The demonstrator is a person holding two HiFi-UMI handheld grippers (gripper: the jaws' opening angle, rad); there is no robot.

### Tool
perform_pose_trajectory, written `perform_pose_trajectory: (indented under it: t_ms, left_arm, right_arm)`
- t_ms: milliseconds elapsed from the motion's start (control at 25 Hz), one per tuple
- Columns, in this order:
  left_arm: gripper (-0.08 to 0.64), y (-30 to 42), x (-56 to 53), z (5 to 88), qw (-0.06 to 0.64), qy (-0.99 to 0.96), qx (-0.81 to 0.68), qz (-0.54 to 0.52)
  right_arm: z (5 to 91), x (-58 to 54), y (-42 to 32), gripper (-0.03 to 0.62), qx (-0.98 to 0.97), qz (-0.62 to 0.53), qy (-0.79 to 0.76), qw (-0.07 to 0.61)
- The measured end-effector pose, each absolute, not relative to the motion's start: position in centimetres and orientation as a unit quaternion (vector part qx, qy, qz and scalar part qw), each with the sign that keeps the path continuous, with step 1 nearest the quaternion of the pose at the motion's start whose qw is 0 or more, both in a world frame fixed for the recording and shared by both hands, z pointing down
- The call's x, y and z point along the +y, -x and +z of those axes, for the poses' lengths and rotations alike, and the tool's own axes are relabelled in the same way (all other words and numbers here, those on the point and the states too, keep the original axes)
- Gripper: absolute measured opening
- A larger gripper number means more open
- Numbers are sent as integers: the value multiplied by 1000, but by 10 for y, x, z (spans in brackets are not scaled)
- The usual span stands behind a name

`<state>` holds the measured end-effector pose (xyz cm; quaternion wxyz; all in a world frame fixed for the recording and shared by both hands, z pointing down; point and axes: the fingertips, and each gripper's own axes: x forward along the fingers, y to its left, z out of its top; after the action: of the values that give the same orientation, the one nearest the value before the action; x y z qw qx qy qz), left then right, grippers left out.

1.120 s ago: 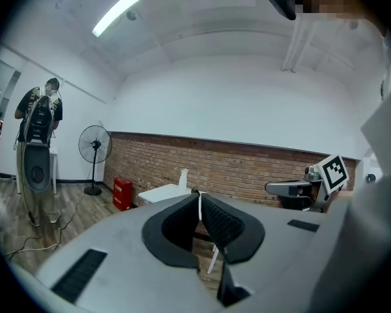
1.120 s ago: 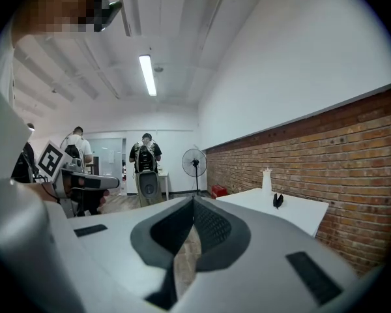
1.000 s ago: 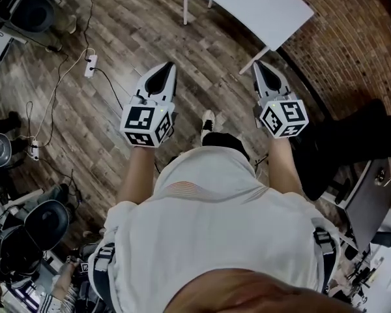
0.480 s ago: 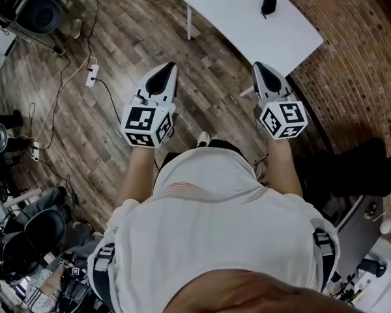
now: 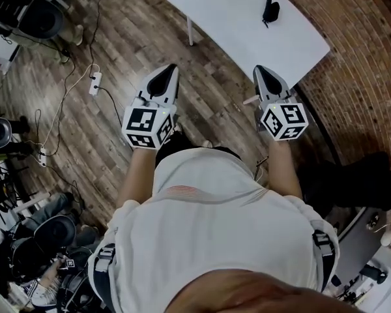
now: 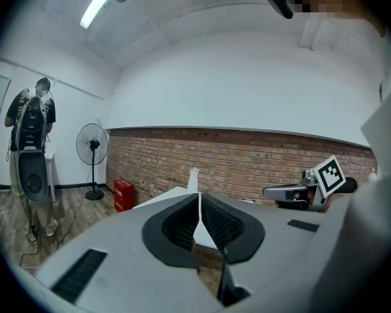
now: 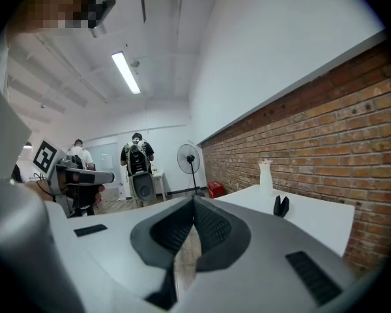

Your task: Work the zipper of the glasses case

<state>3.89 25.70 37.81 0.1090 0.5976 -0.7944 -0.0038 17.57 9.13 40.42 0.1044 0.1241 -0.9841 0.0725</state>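
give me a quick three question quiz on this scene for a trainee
1. True or false: the glasses case lies on the white table.
2. The left gripper has its fingers: A) wide apart; B) together with nothing between them; C) clamped on the case.
3. In the right gripper view, what else stands on the table besides the case?
Key: 1 true; 2 B; 3 a white vase.
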Motion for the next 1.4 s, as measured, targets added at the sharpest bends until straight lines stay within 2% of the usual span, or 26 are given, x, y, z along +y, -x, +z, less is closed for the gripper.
perform_pose_trajectory:
  t_ms: [320, 840, 1080, 1400]
  left_arm:
    - [23, 18, 168, 397, 116, -654, -748, 6]
    - [23, 155, 58, 387, 107, -739, -665, 15]
    - [23, 176, 10, 394, 115, -769, -629, 15]
    - [23, 157, -55, 409, 127, -788, -602, 18]
  right_arm:
    - [425, 20, -139, 52, -971, 90, -192, 107]
    - [413, -41, -20, 52, -951, 76, -278, 110]
    - [422, -67, -9, 52, -937, 84, -315, 126]
    - [437, -118, -36, 52, -922, 97, -351, 130]
